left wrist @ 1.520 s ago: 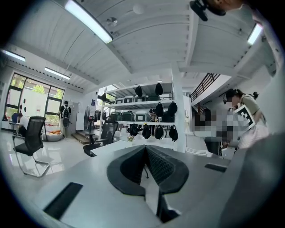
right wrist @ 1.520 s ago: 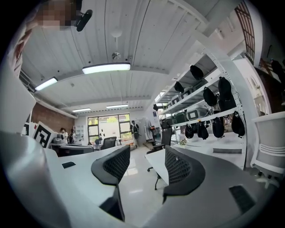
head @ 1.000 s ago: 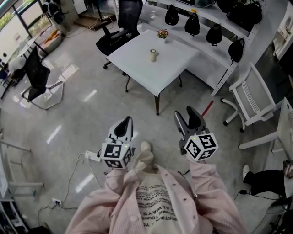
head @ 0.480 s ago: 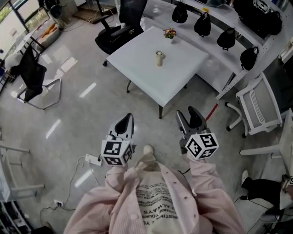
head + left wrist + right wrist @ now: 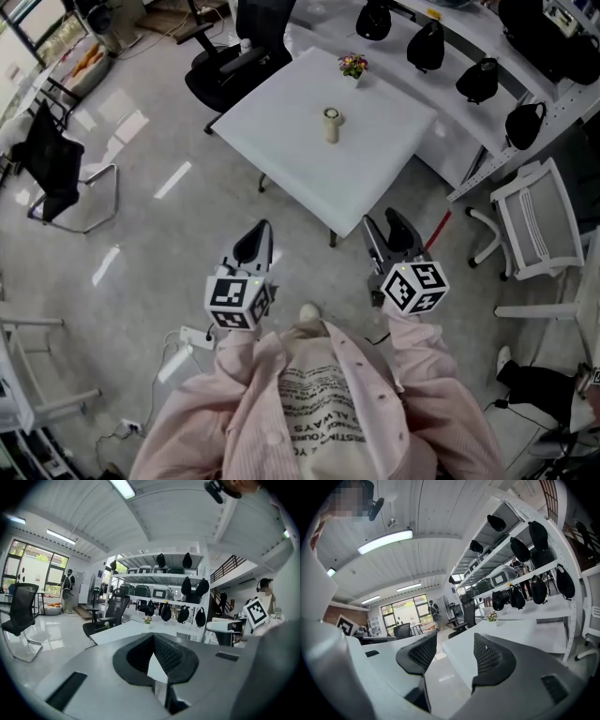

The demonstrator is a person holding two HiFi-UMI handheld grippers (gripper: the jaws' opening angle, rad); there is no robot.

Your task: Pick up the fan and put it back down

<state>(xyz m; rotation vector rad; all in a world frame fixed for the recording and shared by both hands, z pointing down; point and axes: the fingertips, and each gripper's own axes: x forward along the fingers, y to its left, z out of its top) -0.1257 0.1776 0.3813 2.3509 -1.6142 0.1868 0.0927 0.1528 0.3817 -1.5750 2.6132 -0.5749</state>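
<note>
**Head view.** A white table (image 5: 300, 103) is shown ahead of a person (image 5: 328, 412) in a pink shirt. A small cream upright item near the table's middle is taken to be the fan (image 5: 331, 125); a flower pot (image 5: 353, 66) stands near the far corner. Cf. the pictures 1.0 s and 0.5 s earlier: the table is now seen lower in the picture and nearer both grippers, so an approach on foot is inferred. The left gripper (image 5: 259, 232) and right gripper (image 5: 382, 225) are held side by side in front of the body, short of the table; its near corner lies just ahead of the right gripper. The fan is untouched and well apart from both.

**Left gripper view.** The left gripper (image 5: 152, 637) is shown w/ jaw tips pressed together, nothing between. The table (image 5: 126, 630) and flower pot (image 5: 148, 619) are seen beyond; the fan is not made out.

**Right gripper view.** The right gripper (image 5: 454, 644) is shown w/ jaws apart and empty; floor and the table (image 5: 511, 630) are seen through the gap.

**Task status (judged).** Approach phase only; pick-up not yet begun. The right gripper is the one ready for a grasp.
</note>
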